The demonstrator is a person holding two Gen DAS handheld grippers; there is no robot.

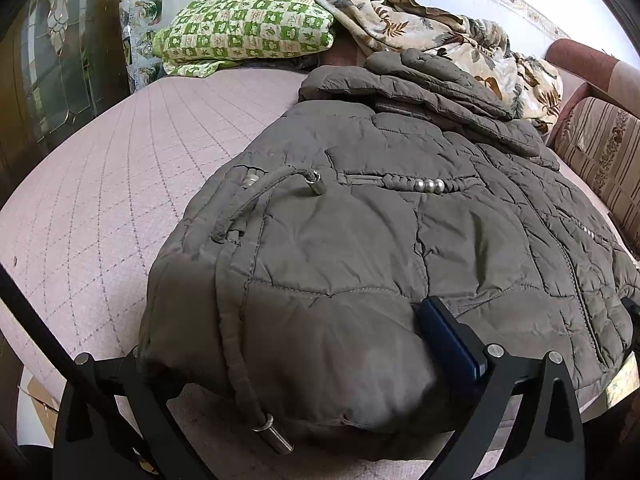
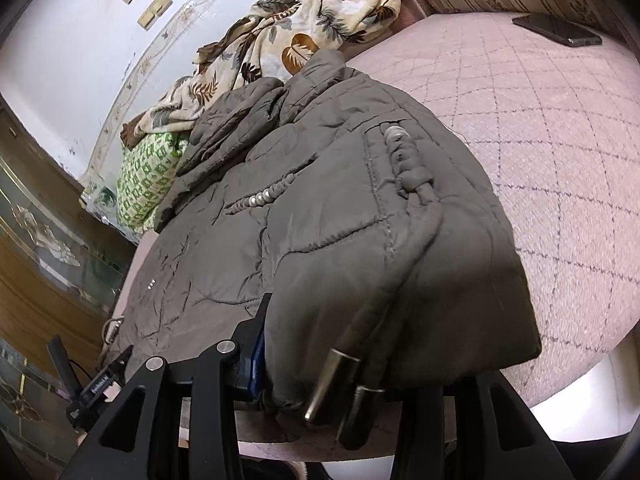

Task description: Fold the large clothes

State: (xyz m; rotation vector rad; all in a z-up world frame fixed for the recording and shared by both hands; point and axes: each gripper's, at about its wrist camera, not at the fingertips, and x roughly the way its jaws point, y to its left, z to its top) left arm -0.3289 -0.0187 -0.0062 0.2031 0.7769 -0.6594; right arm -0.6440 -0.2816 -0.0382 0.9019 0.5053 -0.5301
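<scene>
Your left gripper (image 1: pixel 288 364) holds a thick bunch of the jacket's hem between its pads, one blue pad (image 1: pixel 448 344) showing and the other finger buried under cloth; your right gripper (image 2: pixel 360 364) likewise appears clamped on the opposite hem corner, though its far finger is hidden, so the grip is judged, not certain; both hold the near edge, presumably to lift and fold it toward the collar. The grey quilted jacket (image 1: pixel 400 220) lies flat on the bed (image 1: pixel 100 184), collar away from you, drawcord toggles (image 2: pixel 344 392) dangling at the hem. The left view alone shows the green checked pillow (image 1: pixel 248 28) whole and the striped sofa (image 1: pixel 600 152) beside the bed; the right view alone shows a phone (image 2: pixel 556 30) on the bedcover, well apart from the jacket; the leaf-print blanket (image 2: pixel 304 28) appears in both.
</scene>
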